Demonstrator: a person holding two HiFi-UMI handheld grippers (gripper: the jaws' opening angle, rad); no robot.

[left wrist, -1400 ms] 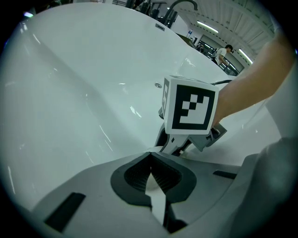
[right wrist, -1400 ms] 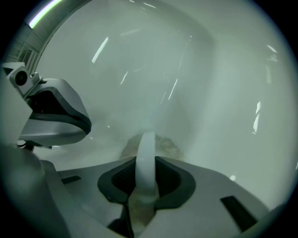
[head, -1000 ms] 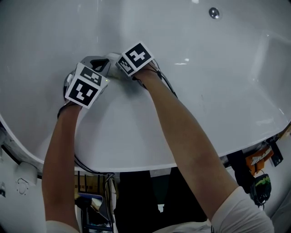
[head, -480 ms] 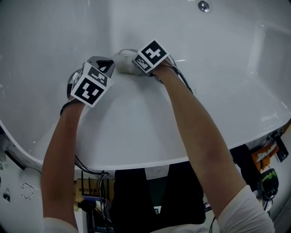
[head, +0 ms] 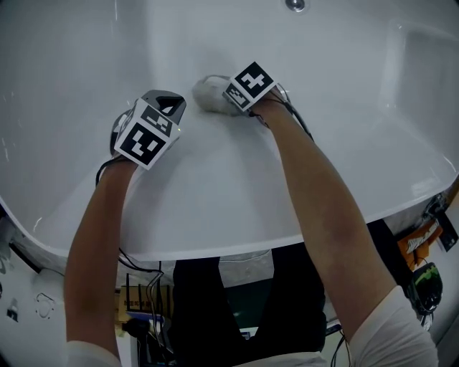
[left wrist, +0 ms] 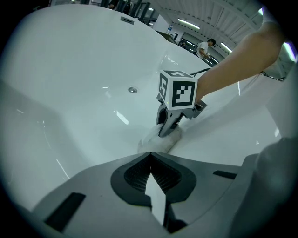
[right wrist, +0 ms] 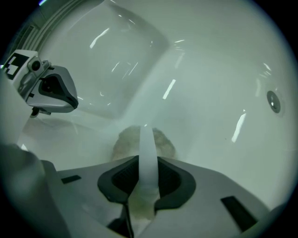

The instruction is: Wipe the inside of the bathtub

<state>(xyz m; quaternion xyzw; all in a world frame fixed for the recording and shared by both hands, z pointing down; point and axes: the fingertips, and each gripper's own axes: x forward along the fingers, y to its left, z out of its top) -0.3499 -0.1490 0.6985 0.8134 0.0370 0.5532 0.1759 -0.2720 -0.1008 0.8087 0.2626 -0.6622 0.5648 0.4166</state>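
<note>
The white bathtub (head: 215,201) fills the head view, and both arms reach over its near rim. My right gripper (head: 228,99) is shut on a pale crumpled cloth (head: 208,93), which it presses against the tub's inner wall. In the right gripper view the cloth (right wrist: 142,142) bulges out past the jaws. The left gripper view shows the same cloth (left wrist: 156,143) under the right gripper (left wrist: 166,130). My left gripper (head: 166,104) hangs just left of the cloth, apart from it. Its jaws stand shut with nothing between them.
A round metal drain fitting (head: 295,4) sits on the far tub wall, beyond the cloth. Below the near rim hang cables and an orange-labelled item (head: 419,240). A person (left wrist: 204,45) stands far off in the room behind the tub.
The right gripper has slid the cloth rightward and farther along the tub wall, away from the left gripper. The left gripper has hardly moved.
</note>
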